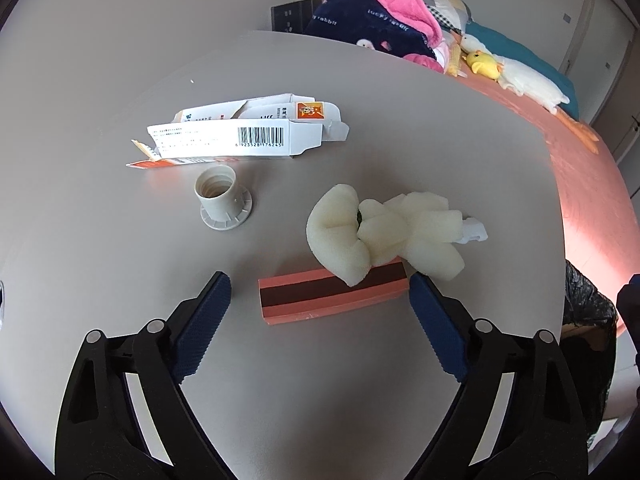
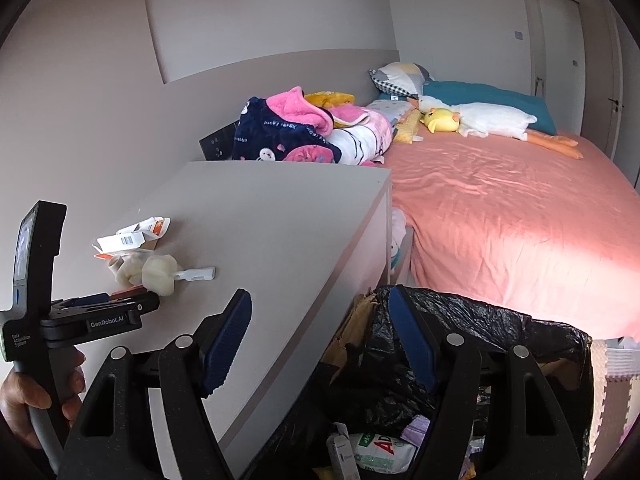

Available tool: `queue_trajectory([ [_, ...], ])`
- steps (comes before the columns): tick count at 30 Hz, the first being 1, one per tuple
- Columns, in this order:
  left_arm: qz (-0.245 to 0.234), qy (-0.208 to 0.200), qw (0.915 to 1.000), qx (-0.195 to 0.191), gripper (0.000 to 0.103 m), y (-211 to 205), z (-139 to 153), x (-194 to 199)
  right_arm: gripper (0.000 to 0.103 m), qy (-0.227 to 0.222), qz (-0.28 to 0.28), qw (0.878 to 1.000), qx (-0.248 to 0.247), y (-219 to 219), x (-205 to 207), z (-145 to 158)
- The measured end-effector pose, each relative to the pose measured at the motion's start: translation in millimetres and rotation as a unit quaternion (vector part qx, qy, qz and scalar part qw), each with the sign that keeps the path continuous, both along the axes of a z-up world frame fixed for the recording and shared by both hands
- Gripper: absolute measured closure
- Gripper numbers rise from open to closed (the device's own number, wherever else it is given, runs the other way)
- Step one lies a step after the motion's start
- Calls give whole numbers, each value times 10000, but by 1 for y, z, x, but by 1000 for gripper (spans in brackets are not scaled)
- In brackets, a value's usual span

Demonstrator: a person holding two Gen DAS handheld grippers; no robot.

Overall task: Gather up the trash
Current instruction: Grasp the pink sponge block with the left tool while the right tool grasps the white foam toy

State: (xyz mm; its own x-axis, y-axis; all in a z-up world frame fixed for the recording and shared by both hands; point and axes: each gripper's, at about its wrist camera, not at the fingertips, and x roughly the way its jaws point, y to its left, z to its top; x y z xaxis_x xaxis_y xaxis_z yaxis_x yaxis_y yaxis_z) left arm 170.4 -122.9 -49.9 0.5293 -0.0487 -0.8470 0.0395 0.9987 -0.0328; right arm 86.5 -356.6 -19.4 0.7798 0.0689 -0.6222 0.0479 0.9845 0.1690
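A pink box with a dark stripe (image 1: 332,292) lies on the grey table (image 1: 320,380), between the tips of my open left gripper (image 1: 320,284). A cream foam piece (image 1: 380,232) with a white plastic tab rests partly on it. Behind stand a grey plastic cap (image 1: 220,196) and a torn white carton with a barcode (image 1: 236,132). My right gripper (image 2: 320,316) is open and empty above the black-lined trash bin (image 2: 500,328), which holds packaging. The left gripper and the trash pile (image 2: 140,260) also show in the right wrist view.
A bed with a pink sheet (image 2: 500,208) lies right of the table. On it are a blanket heap (image 2: 304,128), pillows and plush ducks (image 2: 472,120). The bin stands between table edge and bed.
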Motion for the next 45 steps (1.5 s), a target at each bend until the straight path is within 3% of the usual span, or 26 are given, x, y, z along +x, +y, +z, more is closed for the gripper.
queue_trajectory([
  [4, -77, -142, 9997, 176, 37, -2, 2, 0, 31, 17, 124, 9999, -79, 9, 8, -1],
  [7, -75, -185, 9998, -6, 37, 5, 4, 0, 31, 17, 250, 9995, -197, 19, 14, 0],
  [23, 521, -402, 9978, 19, 37, 78, 25, -11, 31, 144, 986, 9936, -528, 89, 42, 1],
  [36, 988, -307, 9946, -67, 37, 120, 29, -9, 31, 521, 1648, 9823, -727, 147, 76, -12],
  [45, 1092, -265, 9935, -188, 37, 134, 29, -8, 31, 762, 1679, 9806, -665, 164, 102, -23],
])
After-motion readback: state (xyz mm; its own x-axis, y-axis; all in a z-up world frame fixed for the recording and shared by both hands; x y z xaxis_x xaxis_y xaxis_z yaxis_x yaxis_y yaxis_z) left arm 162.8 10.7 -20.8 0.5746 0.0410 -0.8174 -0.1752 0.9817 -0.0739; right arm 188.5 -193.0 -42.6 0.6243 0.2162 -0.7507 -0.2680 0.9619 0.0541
